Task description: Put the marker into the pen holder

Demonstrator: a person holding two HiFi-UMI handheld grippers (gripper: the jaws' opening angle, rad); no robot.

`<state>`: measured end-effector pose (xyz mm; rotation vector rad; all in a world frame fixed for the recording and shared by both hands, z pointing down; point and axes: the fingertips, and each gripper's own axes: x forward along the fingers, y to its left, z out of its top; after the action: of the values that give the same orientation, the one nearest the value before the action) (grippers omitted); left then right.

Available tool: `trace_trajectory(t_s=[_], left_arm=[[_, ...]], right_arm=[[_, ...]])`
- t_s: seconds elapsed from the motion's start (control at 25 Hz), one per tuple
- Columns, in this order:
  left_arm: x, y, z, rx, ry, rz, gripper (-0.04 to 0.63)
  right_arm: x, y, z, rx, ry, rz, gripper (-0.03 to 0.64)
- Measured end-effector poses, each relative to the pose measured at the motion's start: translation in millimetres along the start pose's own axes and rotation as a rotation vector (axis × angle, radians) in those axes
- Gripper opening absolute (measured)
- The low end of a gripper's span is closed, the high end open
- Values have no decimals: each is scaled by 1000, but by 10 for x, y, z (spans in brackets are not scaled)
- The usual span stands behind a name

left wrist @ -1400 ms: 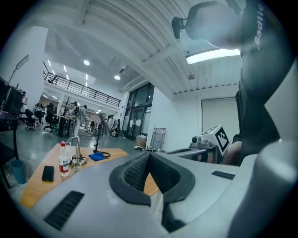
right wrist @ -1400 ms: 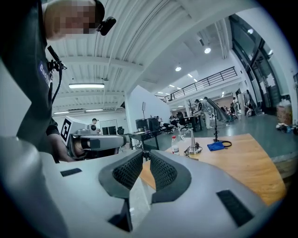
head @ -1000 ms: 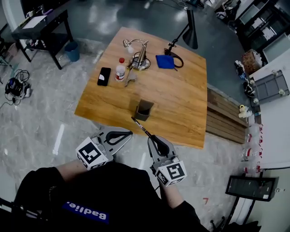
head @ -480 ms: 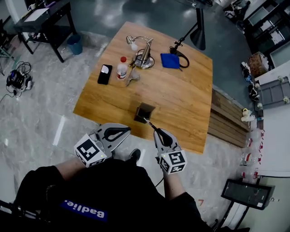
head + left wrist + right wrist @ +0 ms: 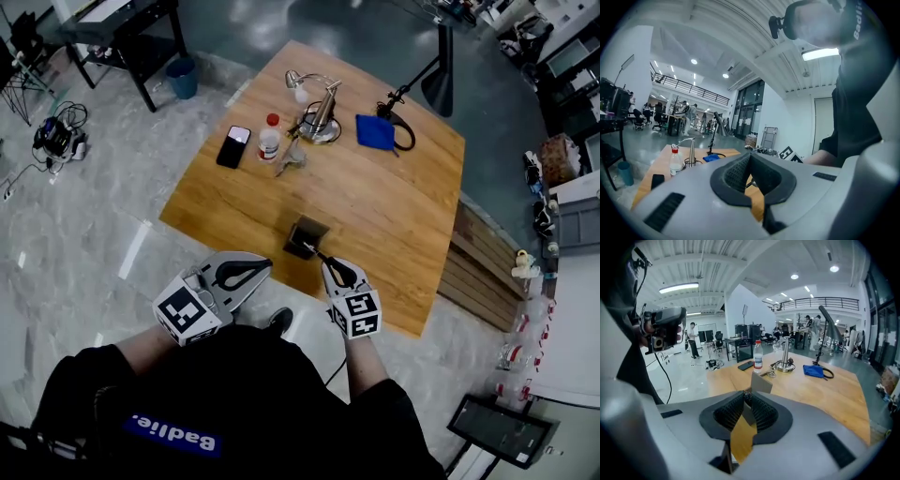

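The dark square pen holder (image 5: 307,234) stands near the front edge of the wooden table (image 5: 394,206). My right gripper (image 5: 338,274) is shut on the black marker (image 5: 319,254), whose tip reaches the holder's near rim. In the right gripper view the marker (image 5: 746,396) is pinched between the ribbed pads, with the pen holder (image 5: 761,382) just beyond the right gripper (image 5: 746,399). My left gripper (image 5: 246,274) hovers off the table's front edge, left of the holder. The left gripper (image 5: 750,165) is shut and nothing shows between its pads.
At the table's far side are a black phone (image 5: 232,146), a small bottle (image 5: 270,137), a metal lamp base (image 5: 323,120), a blue cloth (image 5: 375,130) and a black desk lamp (image 5: 441,80). A wooden bench (image 5: 473,267) stands at the right.
My right gripper has carried the marker forward, bringing its tip from left of the pen holder to the holder's near rim. The left gripper has hardly moved.
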<state>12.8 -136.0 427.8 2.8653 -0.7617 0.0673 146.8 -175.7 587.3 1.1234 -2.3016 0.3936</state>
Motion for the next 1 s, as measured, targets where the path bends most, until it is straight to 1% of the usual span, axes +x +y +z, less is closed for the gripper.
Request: trace_trajectory(t_s=[0.2,0.52,0.6,0.72,0.8,0.92,1.0], left_arm=[[-71,43,-47,-28,0,59,3],[-226,124,-126,-33,3,136,3],[-248,132,-120,-45,0,152,3],[-276,133,-149,-34,3,162,3],[-286,130,-158,-24,5,166,3],[-286,125,-137,-45,10,176,3],[-281,108,-145,-42,11,169,3]], right_arm=[[293,-88,-128,-74,93,68,55],[663,-101,-267,-145,216,172,55],[733,-104,-296,-165,231,180,55],[815,-125,-346,-177,244,182,55],[845,-142,-374,-176,242,182,55],[859,-173,-380,-167,229,181,57],[849,-182,-403,-164,231,178,57]])
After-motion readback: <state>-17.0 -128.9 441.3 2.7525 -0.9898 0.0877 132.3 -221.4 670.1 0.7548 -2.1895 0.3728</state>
